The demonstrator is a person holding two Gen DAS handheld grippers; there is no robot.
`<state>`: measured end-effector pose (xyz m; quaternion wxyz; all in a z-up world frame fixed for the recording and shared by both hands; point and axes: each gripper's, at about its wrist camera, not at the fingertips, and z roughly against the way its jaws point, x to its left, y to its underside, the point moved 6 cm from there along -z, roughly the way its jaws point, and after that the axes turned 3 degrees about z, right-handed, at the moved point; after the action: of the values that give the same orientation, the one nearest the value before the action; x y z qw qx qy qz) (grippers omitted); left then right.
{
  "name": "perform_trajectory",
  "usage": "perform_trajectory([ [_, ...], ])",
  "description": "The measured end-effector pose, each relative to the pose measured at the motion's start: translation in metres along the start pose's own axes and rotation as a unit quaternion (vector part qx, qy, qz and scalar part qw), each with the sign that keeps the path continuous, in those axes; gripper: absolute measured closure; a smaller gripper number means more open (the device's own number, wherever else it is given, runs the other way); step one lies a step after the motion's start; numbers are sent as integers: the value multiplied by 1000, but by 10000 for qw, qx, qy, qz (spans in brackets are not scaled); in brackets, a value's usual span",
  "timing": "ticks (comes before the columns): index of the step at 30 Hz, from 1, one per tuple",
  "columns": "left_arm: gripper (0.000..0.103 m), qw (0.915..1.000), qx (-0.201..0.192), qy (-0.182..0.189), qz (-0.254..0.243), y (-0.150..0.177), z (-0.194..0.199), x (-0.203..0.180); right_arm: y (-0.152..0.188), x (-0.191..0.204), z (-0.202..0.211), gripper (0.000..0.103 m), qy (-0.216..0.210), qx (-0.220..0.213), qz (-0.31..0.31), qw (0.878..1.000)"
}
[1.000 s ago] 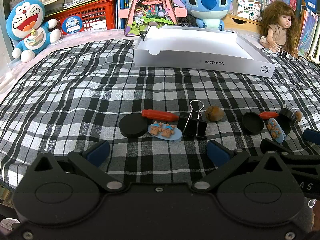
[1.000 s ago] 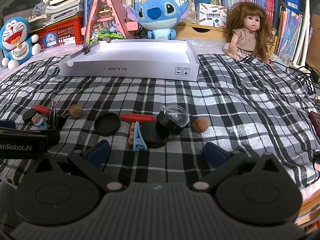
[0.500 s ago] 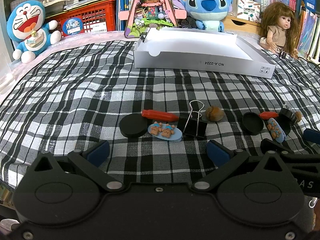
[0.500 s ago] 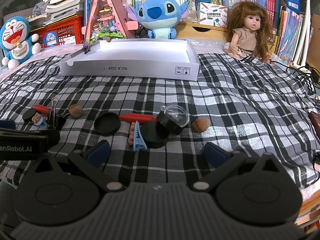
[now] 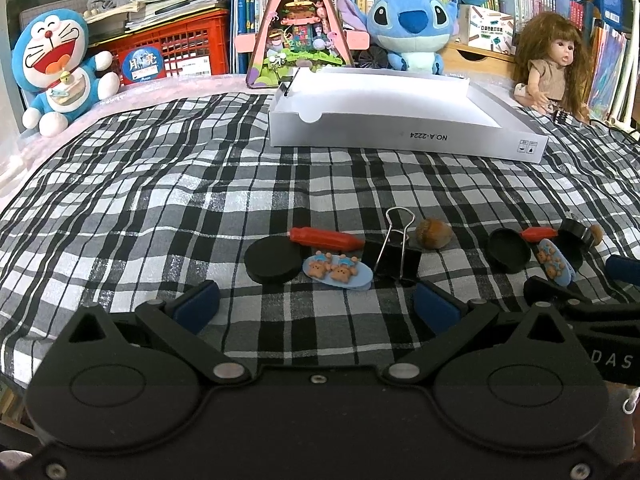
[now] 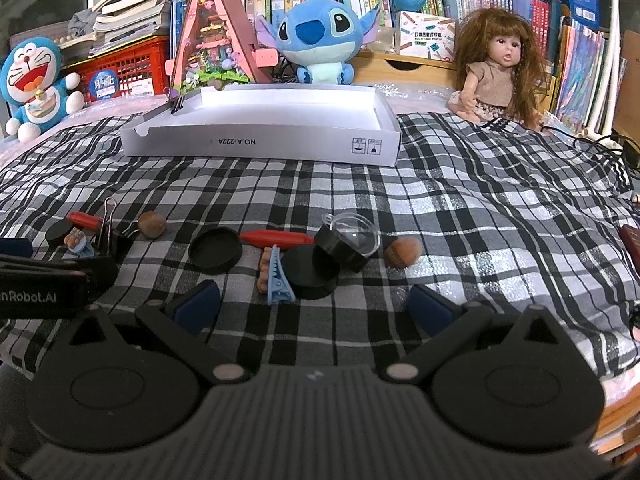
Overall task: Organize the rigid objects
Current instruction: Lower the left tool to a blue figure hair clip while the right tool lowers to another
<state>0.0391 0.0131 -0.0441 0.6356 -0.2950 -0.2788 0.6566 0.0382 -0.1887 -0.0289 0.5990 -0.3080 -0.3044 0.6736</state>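
Note:
On the plaid cloth, just ahead of my open left gripper point(image 5: 316, 303), lie a black disc point(image 5: 273, 259), a red pen-like stick point(image 5: 326, 237), a blue bear hair clip point(image 5: 337, 271), a black binder clip point(image 5: 394, 251) and a brown nut point(image 5: 433, 233). My right gripper point(image 6: 314, 306) is also open; in front of it sit a black lid point(image 6: 215, 250), a red stick point(image 6: 276, 238), a blue clip point(image 6: 276, 274), a black disc point(image 6: 310, 270), a black jar with a clear dome point(image 6: 348, 242) and a nut point(image 6: 403, 253). Both grippers hold nothing.
A white shallow box point(image 5: 400, 118) point(image 6: 264, 128) stands open at the back. Behind it are a Doraemon plush point(image 5: 54, 70), a Stitch plush point(image 6: 318, 40), a doll point(image 6: 496, 74), a red crate point(image 5: 176, 50) and bookshelves. Cables point(image 6: 600, 146) lie at the right.

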Motion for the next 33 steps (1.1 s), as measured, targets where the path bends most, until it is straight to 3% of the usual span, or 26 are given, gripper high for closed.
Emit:
perform_trajectory([
  [3, 2, 10000, 19, 21, -17, 0, 1, 0, 0, 0, 0, 0, -51, -45, 10, 10000],
  [5, 8, 10000, -5, 56, -11, 0, 4, 1, 0, 0, 0, 0, -79, -93, 20, 9999],
  [11, 32, 9998, -74, 142, -106, -3, 9, -1, -2, 5, 8, 5, -266, -273, 106, 9992],
  [15, 55, 9994, -120, 293, -121, -5, 12, -1, -5, 12, 17, 12, -370, -419, 227, 9982],
  [19, 66, 9988, -128, 441, -137, -5, 16, -2, -7, 18, 26, 25, -574, -539, 372, 9962],
  [22, 74, 9980, -137, 587, -167, -4, 19, -4, -8, 20, 30, 46, -691, -542, 328, 9956],
  [29, 77, 9973, -122, 683, -237, -3, 20, -8, -8, 19, 29, 77, -941, -347, 314, 9945],
  [33, 77, 9975, -120, 660, -242, -3, 20, -8, -8, 10, 25, 82, -843, -224, 210, 9960],
])
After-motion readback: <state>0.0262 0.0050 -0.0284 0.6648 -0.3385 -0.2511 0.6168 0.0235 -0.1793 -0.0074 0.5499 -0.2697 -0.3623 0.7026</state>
